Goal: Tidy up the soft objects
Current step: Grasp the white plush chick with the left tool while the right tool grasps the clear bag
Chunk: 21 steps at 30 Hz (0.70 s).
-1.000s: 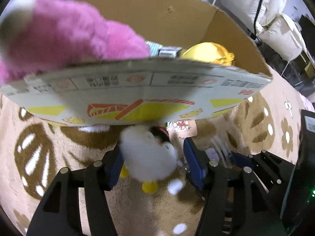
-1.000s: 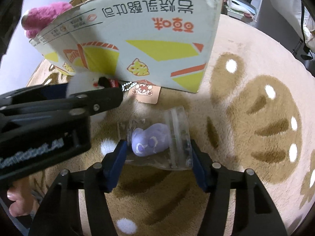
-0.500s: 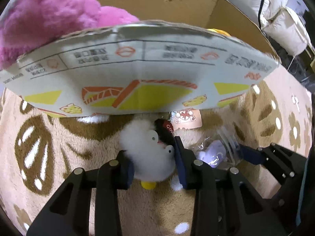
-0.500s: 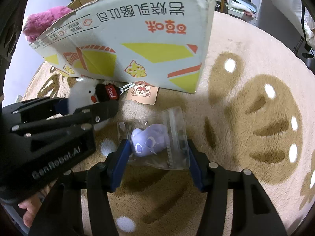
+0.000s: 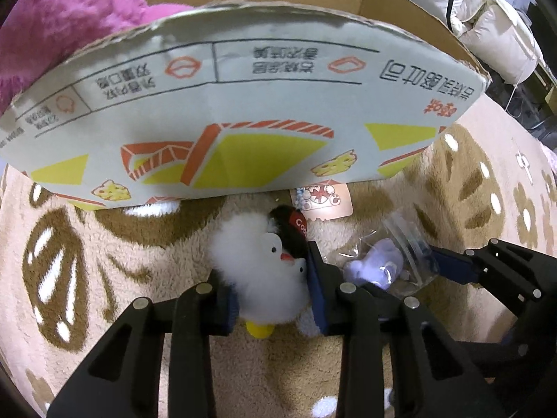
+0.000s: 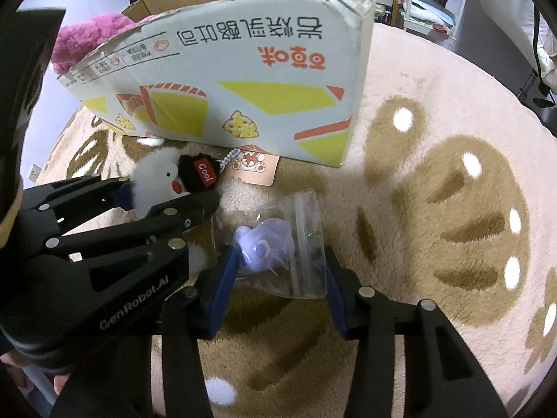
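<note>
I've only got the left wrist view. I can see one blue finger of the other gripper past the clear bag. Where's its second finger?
Observer: The right gripper straddles the clear bag, with one blue pad at each side edge. I cannot tell whether they pinch it firmly.
Operator: Is the card by the box loose?
Observer: No. A bead chain runs from the card to the black hat of the white plush.
Operator: What does the hat's label say?
Observer: The red label reads "Cool" in full.
</note>
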{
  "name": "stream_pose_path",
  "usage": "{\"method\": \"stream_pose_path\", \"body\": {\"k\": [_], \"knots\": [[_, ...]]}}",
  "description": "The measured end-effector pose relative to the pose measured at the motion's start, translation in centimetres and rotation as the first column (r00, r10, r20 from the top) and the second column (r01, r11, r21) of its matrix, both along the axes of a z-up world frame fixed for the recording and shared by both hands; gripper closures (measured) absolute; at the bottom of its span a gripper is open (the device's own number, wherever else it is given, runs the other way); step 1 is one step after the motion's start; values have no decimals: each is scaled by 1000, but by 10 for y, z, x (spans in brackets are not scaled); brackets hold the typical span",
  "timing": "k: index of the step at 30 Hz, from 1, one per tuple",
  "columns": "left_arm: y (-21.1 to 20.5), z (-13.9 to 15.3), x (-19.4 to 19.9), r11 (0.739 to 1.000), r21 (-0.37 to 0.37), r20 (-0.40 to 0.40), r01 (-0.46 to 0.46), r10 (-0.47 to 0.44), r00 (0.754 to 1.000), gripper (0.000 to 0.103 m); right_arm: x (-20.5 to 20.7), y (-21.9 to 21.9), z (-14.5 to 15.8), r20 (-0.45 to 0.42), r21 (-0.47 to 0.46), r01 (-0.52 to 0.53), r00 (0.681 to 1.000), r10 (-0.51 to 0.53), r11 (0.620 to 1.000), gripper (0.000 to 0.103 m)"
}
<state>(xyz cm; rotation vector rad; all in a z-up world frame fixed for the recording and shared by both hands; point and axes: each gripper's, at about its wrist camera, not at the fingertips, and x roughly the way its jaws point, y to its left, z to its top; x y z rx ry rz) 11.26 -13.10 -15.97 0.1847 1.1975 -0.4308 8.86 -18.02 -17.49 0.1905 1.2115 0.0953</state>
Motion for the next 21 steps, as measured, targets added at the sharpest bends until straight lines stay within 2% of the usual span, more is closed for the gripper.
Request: {"method": "stream_pose_path", "body": {"k": [9, 14, 21], "knots": [[25, 1, 4, 998, -56, -25, -29, 28, 999, 73, -7, -19, 15, 27, 58, 16, 999, -18, 998, 69], [30, 3, -1, 1000, -20, -16, -5, 4, 1000, 73, -17, -31, 28, 60, 127, 45, 997, -53, 991, 88], [34, 4, -16, 1000, 6, -7, -7, 7, 1000, 73, -27, -44, 38, 80, 165, 57, 994, -70, 985, 95]]}}
